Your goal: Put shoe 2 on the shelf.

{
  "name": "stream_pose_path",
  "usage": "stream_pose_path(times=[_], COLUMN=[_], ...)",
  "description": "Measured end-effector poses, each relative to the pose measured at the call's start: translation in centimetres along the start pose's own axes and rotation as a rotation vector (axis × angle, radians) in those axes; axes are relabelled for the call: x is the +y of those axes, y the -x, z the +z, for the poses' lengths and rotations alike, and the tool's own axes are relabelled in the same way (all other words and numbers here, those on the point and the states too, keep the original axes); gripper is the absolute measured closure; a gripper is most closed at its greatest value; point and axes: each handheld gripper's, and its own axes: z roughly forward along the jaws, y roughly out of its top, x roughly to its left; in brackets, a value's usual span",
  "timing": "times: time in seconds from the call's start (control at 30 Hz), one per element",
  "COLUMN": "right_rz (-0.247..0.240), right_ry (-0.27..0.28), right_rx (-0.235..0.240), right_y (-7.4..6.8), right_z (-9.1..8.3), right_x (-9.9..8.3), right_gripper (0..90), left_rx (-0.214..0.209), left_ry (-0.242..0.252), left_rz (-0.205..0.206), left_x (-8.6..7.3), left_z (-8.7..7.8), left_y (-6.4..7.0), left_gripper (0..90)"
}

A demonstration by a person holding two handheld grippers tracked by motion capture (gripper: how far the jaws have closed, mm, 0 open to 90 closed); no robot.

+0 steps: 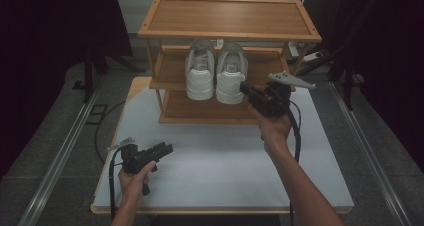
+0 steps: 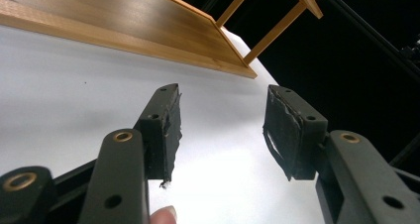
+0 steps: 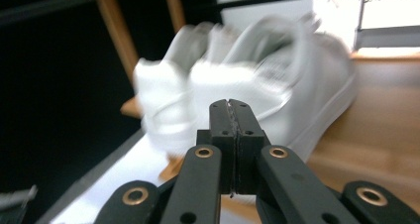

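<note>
Right gripper (image 1: 246,88), jaws together, sits just beside, perhaps touching, the white shoes (image 1: 216,71).

Right gripper (image 3: 231,105): its two black jaws rise from the bottom of the view, pressed flat together with nothing between them.
White shoes (image 3: 247,85): a pair, side by side, blurred, just beyond the jaw tips; heels face the camera.
Wooden shelf (image 3: 381,130): the board under the shoes, running off to the right and near.
Rack post (image 3: 116,30): a light wooden upright, far left of the shoes, leaning in the view.
Table (image 3: 114,184): a white surface low at the left, below the shelf edge.
Background: dark on the left, bright at far right.
</note>
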Motion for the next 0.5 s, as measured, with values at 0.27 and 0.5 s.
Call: stream_pose_path(times=[0.27, 0.5], right_rz=[-0.013, 0.012], right_ry=[-0.066, -0.032], right_rx=[-0.037, -0.027], right_y=[-0.2, 0.3], right_z=[2.1, 3.0], right_x=[-2.0, -2.2], right_gripper=[89.2, 89.4], left_rx=[-0.007, -0.008], left_ry=[-0.018, -0.027], left_rz=[0.012, 0.010], left_x=[-0.1, -0.3], left_z=[0.3, 0.6], left_y=[0.2, 0.1], left_gripper=[48.1, 48.1])
